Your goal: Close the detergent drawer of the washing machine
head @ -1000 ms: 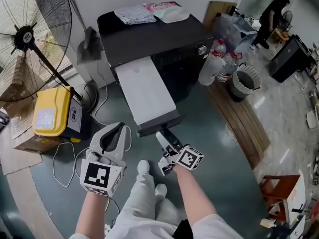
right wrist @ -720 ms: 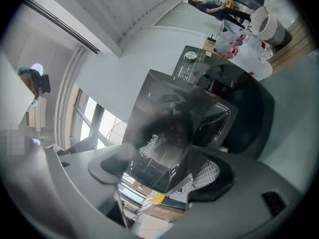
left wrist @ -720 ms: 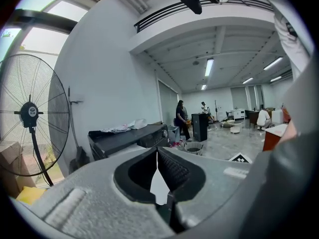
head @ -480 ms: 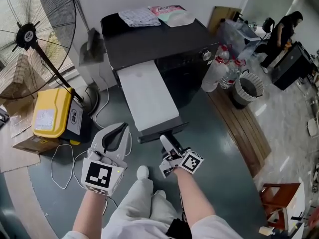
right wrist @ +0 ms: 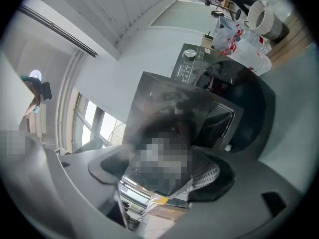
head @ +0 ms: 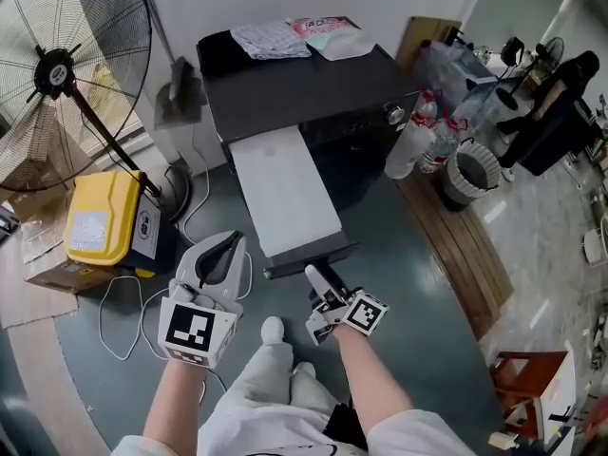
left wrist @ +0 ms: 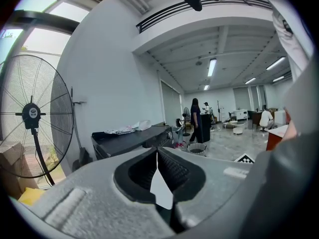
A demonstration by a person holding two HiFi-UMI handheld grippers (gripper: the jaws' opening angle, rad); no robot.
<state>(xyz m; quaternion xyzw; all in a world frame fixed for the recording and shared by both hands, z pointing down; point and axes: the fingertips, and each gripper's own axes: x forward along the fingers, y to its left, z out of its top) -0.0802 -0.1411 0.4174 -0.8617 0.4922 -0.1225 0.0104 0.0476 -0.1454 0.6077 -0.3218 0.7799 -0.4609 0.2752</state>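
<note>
Two risks noted. The detergent drawer point(head: 285, 193) stands drawn far out of the washing machine point(head: 304, 79), its dark front panel point(head: 309, 255) toward the person. A push landing off-centre or at an angle could skew the long drawer and jam it, and the glossy panel could let the tips slip off.

Right hand-held gripper point(head: 316, 275): jaws apart, holding nothing, tips at the panel; contact not confirmed.

Left hand-held gripper point(head: 220, 255): jaws together, empty, beside the drawer's front corner.

Right gripper point(right wrist: 159, 176) jaws apart, dark glossy detergent drawer point(right wrist: 164, 103) close in front; washing machine point(right wrist: 249, 98) behind drawer, knob point(right wrist: 189, 54) above drawer.
</note>
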